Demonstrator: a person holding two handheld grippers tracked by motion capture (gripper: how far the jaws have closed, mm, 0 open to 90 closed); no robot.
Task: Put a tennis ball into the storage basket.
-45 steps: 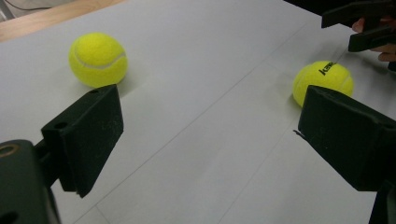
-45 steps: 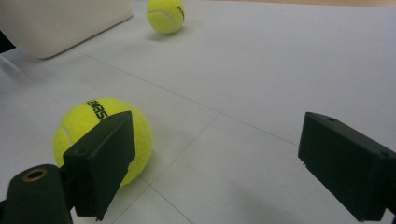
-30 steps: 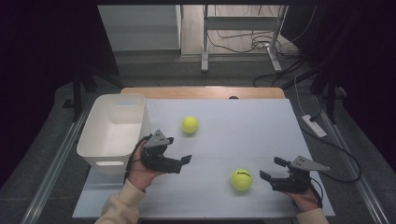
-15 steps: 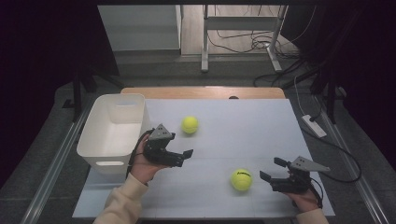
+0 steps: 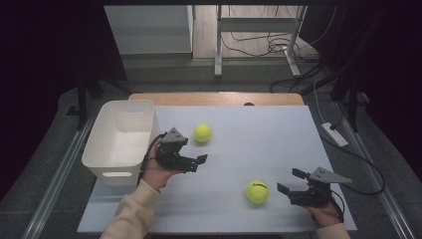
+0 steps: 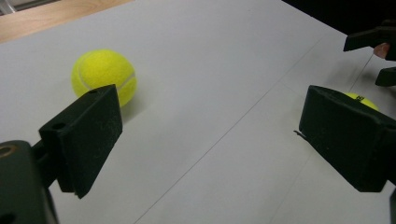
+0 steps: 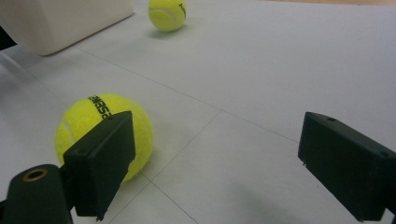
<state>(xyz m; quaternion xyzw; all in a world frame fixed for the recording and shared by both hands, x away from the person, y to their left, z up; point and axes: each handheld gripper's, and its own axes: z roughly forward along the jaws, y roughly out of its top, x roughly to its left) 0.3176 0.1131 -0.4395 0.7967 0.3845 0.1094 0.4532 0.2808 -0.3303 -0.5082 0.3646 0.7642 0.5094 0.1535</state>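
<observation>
Two yellow tennis balls lie on the white table top. The far ball rests just beyond and to the right of my left gripper, whose jaws stand open and hold nothing. The near ball sits just left of my right gripper, partly behind its left jaw. That gripper is open and empty too. In the left gripper view, the near ball peeks over the right jaw, with the right gripper beyond it.
A white plastic bin stands at the table's left edge, beside the left hand. A wooden strip runs along the table's far edge. Cables and a power strip lie on the floor to the right.
My left gripper has moved a little forward, toward the far ball. The right gripper and both balls have stayed put.
</observation>
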